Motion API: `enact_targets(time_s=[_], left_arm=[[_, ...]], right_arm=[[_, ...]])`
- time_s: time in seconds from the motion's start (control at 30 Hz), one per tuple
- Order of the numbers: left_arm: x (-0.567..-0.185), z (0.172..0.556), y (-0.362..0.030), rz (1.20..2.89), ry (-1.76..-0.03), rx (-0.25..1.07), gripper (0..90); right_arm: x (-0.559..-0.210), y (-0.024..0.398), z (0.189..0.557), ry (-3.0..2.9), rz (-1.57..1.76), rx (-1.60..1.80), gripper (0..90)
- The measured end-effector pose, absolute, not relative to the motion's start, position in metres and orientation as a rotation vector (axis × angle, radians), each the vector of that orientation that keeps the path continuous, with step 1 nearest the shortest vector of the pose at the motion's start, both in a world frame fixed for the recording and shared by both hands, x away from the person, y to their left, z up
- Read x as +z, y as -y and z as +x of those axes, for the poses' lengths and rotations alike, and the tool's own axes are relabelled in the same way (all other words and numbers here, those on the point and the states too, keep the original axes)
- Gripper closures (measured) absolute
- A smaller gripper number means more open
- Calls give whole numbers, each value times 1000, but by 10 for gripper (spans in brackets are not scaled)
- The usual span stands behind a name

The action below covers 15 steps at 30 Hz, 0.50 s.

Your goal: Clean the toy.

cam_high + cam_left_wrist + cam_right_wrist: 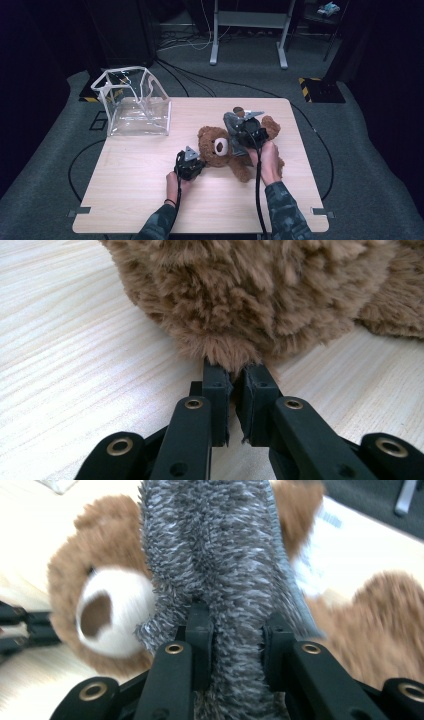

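Two black two-jaw grippers are at work on one soft toy. The left gripper (231, 371) has its jaws drawn almost together, pinching a small tuft of brown fur at the edge of the brown plush teddy bear (250, 295); in the high view this same left gripper (196, 165) sits on the table just beside the bear's head, the person's left hand (175, 183) behind it. The right gripper (235, 630) is clamped on a fuzzy grey knitted cloth (220, 545), the strip bunched between its two pads and running up and away from the jaws. Just beyond that cloth, on its left in the right gripper view, lies the bear's white muzzle with its brown nose (95, 615), and brown fur shows past the cloth on the other side too. From above, the right gripper (239, 137) hangs over the bear's body with the grey cloth draped at its tip, the right hand (267, 160) gripping it from the near side. The bear (215, 147) lies between the two grippers on the light wooden table (130, 185). Farther off from the left gripper, at the table's far corner, stands a clear plastic bag with white trim (135, 102), well apart from both tools
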<state>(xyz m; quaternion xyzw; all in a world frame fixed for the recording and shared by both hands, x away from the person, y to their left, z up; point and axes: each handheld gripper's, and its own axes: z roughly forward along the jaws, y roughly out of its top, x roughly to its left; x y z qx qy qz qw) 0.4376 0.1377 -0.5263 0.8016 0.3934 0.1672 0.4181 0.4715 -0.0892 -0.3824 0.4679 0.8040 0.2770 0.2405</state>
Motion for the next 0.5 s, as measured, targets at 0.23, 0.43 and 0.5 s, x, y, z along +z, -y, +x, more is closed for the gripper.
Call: enact_targets(time_s=[0.23,0.43,0.5], left_arm=[[-526,437,-138,2008,-983,433,829],[-526,437,-139,2008,-983,422,830],[-526,437,-139,2010,-983,423,829]], right_arm=[[-401,56,496,-2303,1161,575,728],[-390,77,521,-2218,1250,501,733],[-384,85,526,-2174,1269,478,735]])
